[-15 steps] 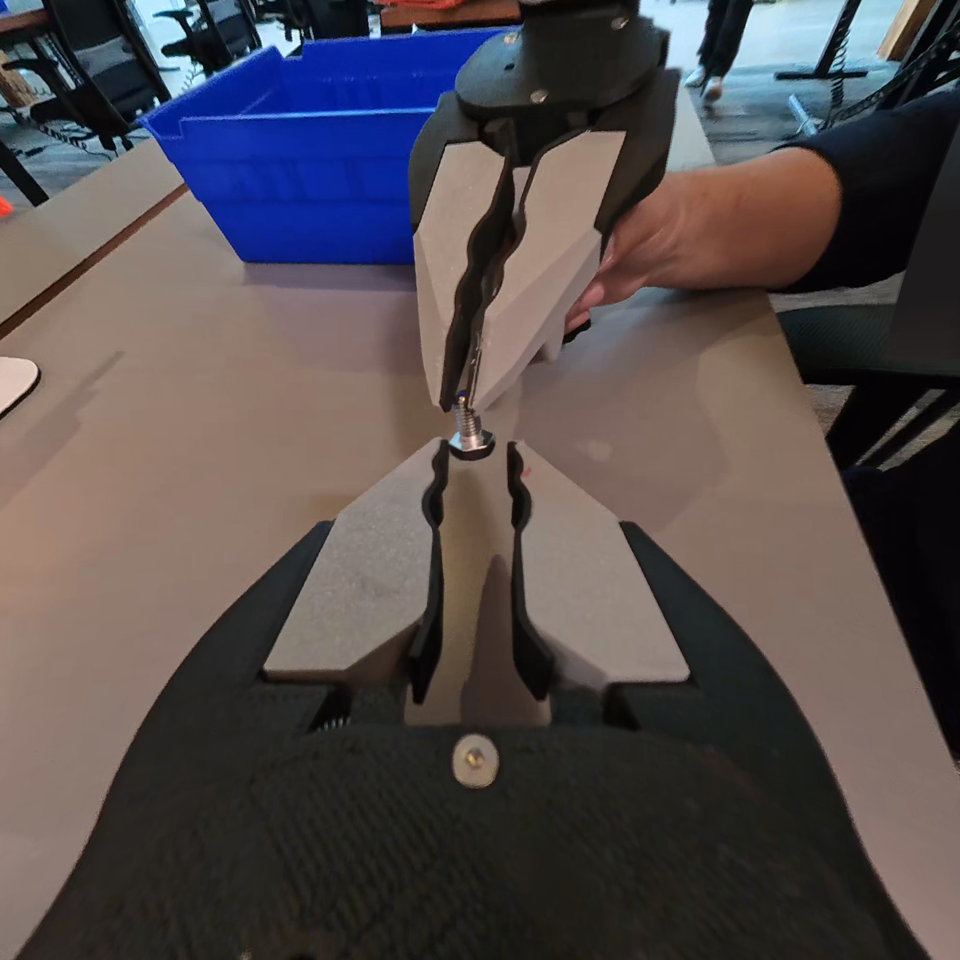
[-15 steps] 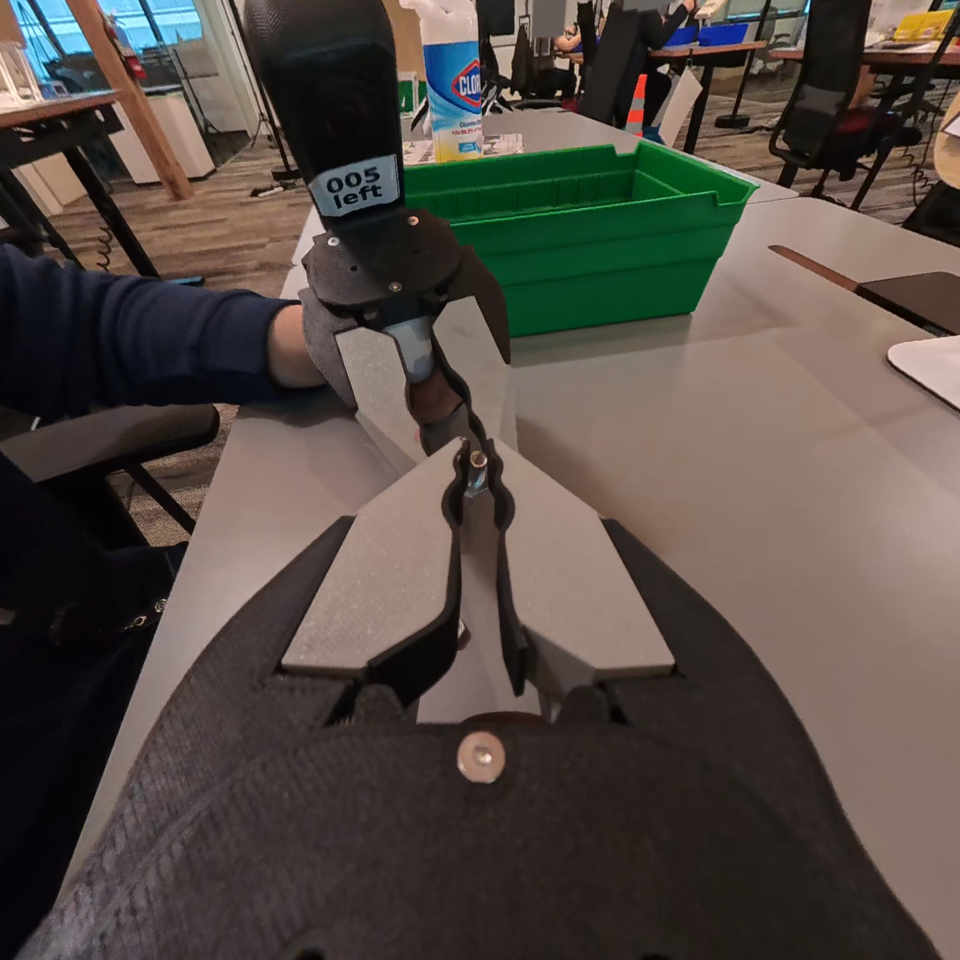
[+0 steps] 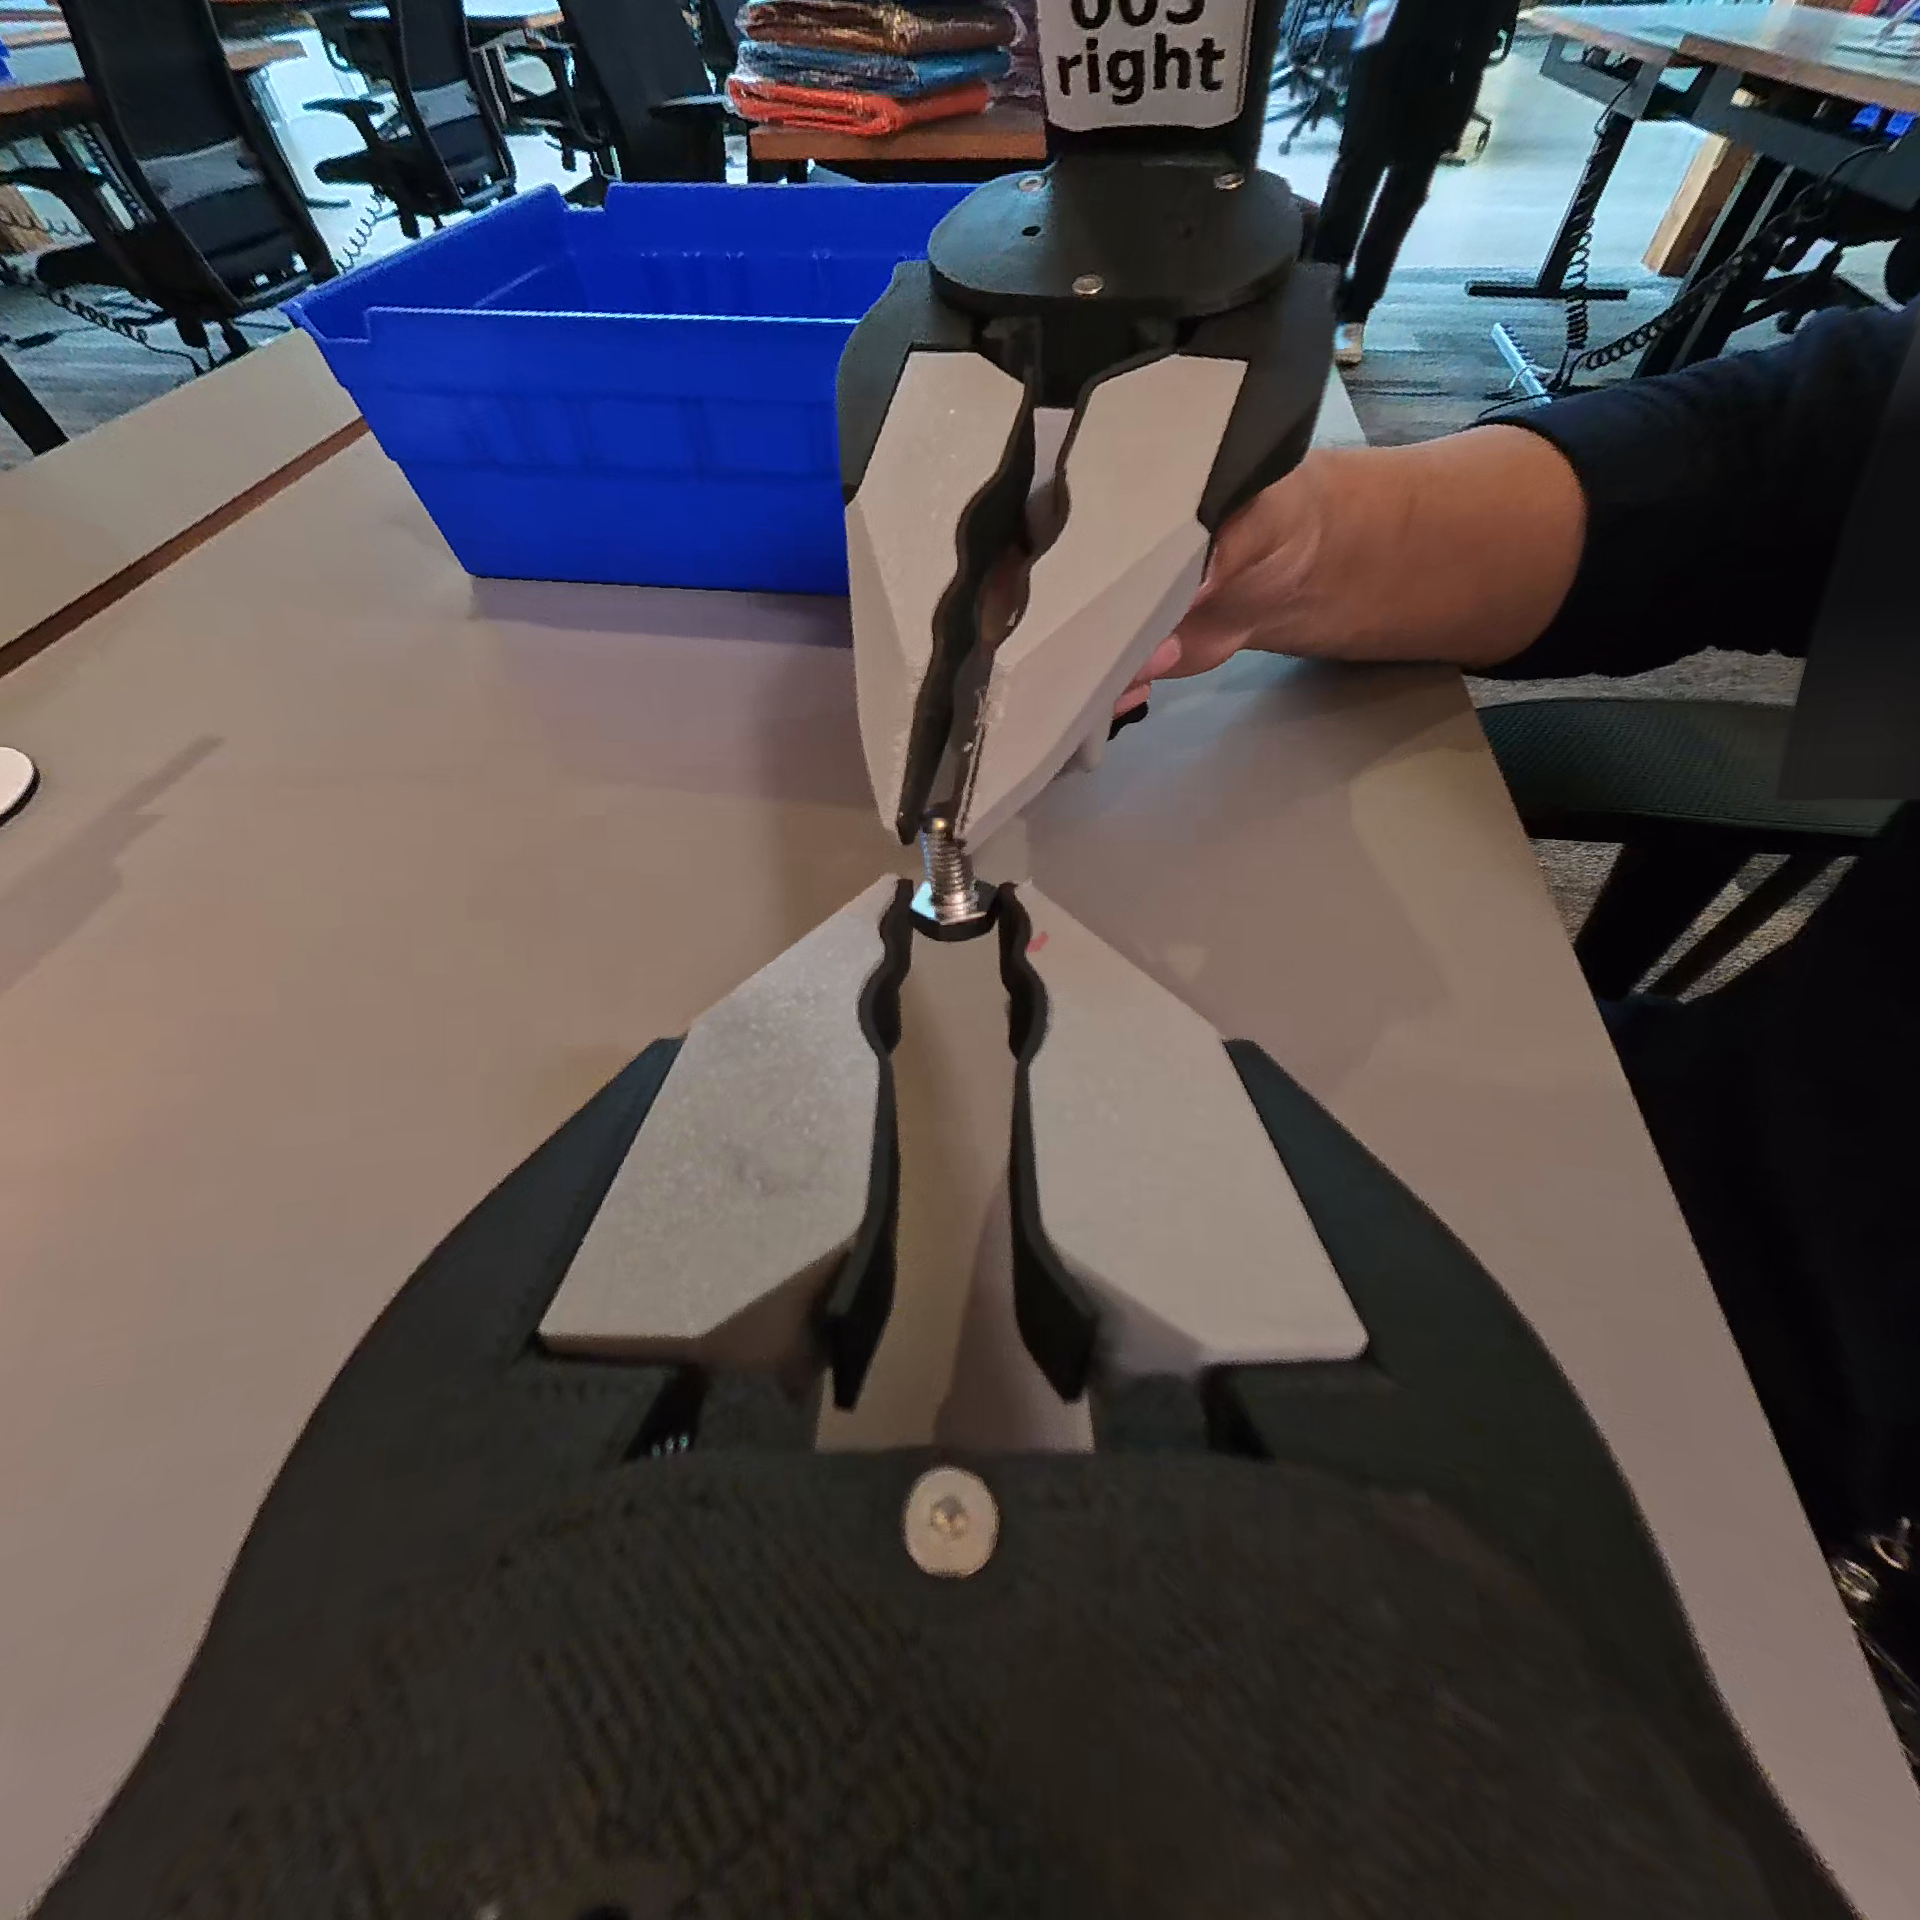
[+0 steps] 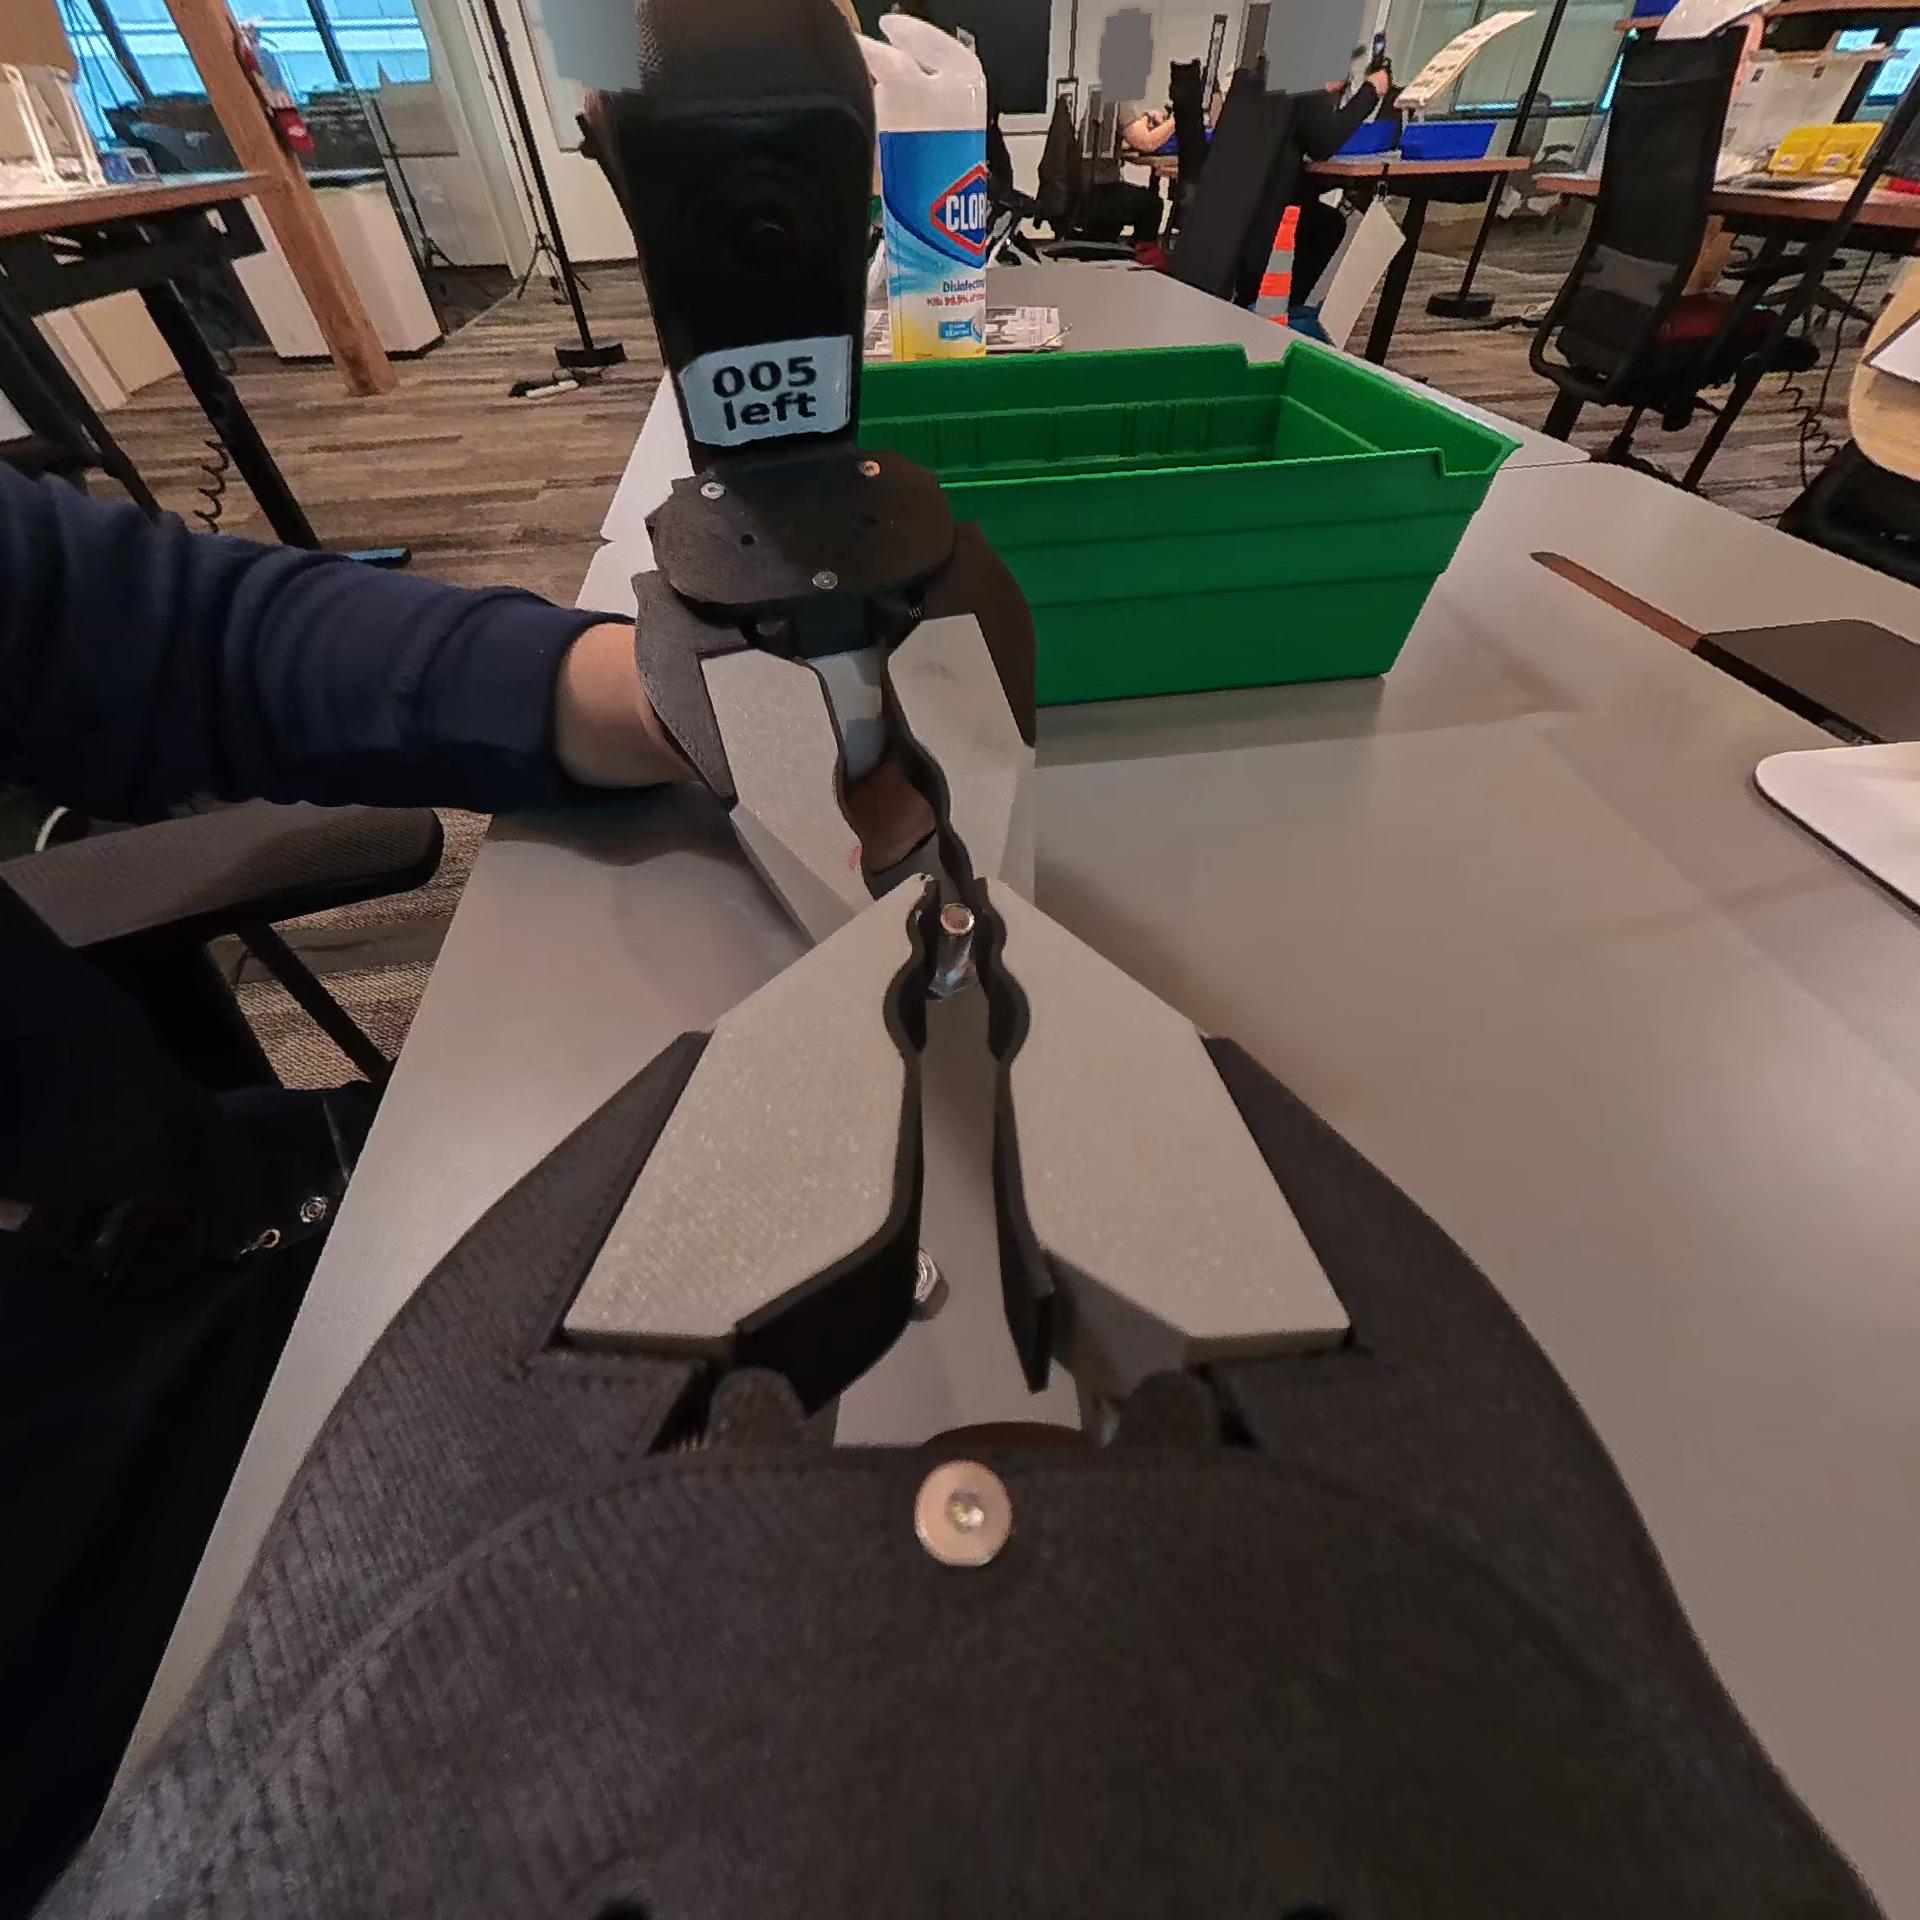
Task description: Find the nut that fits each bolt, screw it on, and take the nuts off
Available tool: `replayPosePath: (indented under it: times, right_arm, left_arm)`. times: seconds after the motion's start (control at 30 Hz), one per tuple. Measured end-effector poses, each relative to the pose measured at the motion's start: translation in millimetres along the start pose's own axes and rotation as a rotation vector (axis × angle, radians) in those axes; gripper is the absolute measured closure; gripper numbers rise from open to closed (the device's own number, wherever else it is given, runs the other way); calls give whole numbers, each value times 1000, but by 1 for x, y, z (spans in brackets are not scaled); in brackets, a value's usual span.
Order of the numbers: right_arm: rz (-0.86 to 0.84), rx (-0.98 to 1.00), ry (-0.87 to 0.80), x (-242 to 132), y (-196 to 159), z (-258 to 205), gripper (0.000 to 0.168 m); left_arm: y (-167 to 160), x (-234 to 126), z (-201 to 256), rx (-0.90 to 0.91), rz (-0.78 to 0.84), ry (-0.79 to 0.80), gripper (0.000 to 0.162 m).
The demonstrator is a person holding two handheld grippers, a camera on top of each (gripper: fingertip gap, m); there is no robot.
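My right gripper [image 3: 935, 821] comes down from above in the left wrist view and is shut on a silver bolt [image 3: 940, 852], whose threaded shaft points down out of the fingertips. A silver hex nut [image 3: 948, 909] sits on the low end of the thread. My left gripper [image 3: 951, 914] is shut on that nut, just above the grey table [image 3: 416, 831]. In the right wrist view the bolt [image 4: 951, 951] shows between the right gripper's [image 4: 951, 925] tips. The left gripper [image 4: 935, 883] meets them from the far side.
A blue bin [image 3: 623, 468] stands behind the grippers in the left wrist view. A green bin [image 4: 1195, 582] and a spray bottle [image 4: 935, 229] stand behind them in the right wrist view. A small metal part [image 4: 925, 1273] lies on the table under my right fingers. A white pad [image 4: 1849, 810] lies at the right edge. My two grippers' fingertips are within a few centimetres of each other.
My left fingers have moved forward and closed around the nut, which before hung just ahead of their tips. The right gripper still holds the bolt.
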State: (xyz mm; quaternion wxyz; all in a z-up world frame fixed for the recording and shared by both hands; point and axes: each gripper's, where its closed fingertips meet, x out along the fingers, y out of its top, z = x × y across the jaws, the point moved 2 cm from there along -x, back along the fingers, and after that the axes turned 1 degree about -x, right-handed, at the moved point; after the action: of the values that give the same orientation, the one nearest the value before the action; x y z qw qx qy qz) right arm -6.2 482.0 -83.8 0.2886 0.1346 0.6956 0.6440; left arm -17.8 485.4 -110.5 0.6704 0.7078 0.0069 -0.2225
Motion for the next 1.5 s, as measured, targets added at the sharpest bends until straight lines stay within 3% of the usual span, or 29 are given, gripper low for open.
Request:
replayPosePath:
  times: [0.33, 0.67, 0.83, 1.17, 1.5]
  right_arm:
    - [-14, 9, -20, 1, -2, 2, 168]
    - [-41, 18, -79, -1, -4, 12, 150]
    - [-267, 57, -16, -9, -35, 5, 141]
    - [-439, 28, -184, -26, -78, -17, 140]
    - [-534, 84, -396, -9, -92, -16, 141]
  left_arm:
    - [-10, 6, -3, 23, -76, 42, 148]
    - [-11, -1, -19, -22, -64, 111, 148]
    - [-8, -6, -26, -63, -13, 103, 148]
    - [-6, -10, -38, -86, 23, 137, 148]
    - [-4, -12, -40, -84, 33, 163, 148]
